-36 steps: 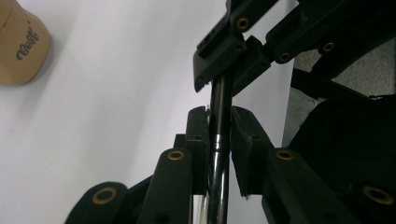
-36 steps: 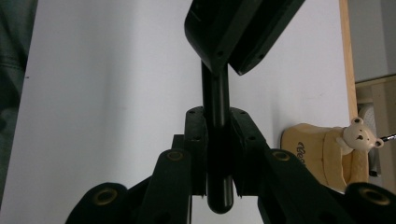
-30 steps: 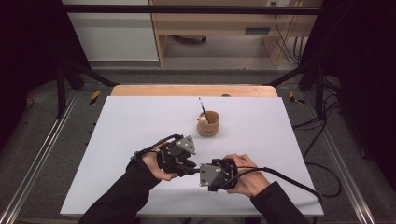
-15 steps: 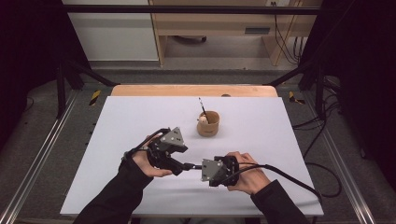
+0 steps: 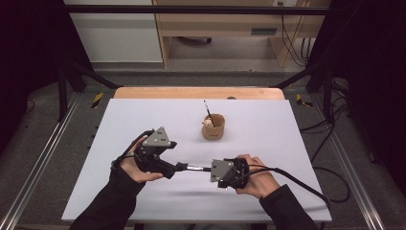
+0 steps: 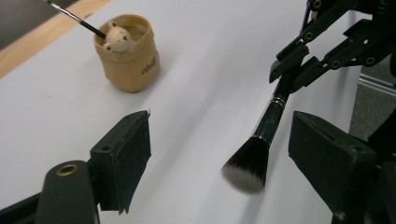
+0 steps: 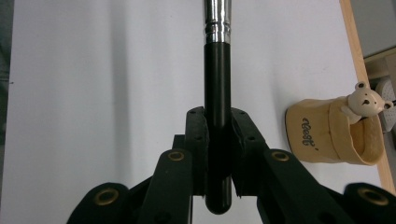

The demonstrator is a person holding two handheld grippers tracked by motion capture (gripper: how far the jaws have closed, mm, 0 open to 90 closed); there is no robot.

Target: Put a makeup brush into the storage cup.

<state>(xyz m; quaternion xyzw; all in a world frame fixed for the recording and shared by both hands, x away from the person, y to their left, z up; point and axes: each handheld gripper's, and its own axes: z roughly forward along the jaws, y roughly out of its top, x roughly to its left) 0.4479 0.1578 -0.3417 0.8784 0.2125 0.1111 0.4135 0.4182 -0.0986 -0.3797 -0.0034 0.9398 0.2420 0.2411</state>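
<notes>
Handover of a makeup brush (image 6: 261,140) between two hand-held grippers above a white table (image 5: 287,124). The right gripper (image 7: 218,140) is clamped on the black handle near its butt end, and the brush is held clear of the table, its long axis running roughly level from the right hand toward the left. The left gripper (image 6: 219,154) has just been opening: its jaws stand wide apart, with the bristle head hanging between them and touching neither pad. The brush is thus carried by the right gripper alone. The tan cup (image 5: 213,126), bearing a small bear figure and holding a thin brush (image 5: 207,109), stands farther back on the table, nearer the right gripper. Judged next move: swing the bristle end away from the left gripper and toward the cup's mouth.
</notes>
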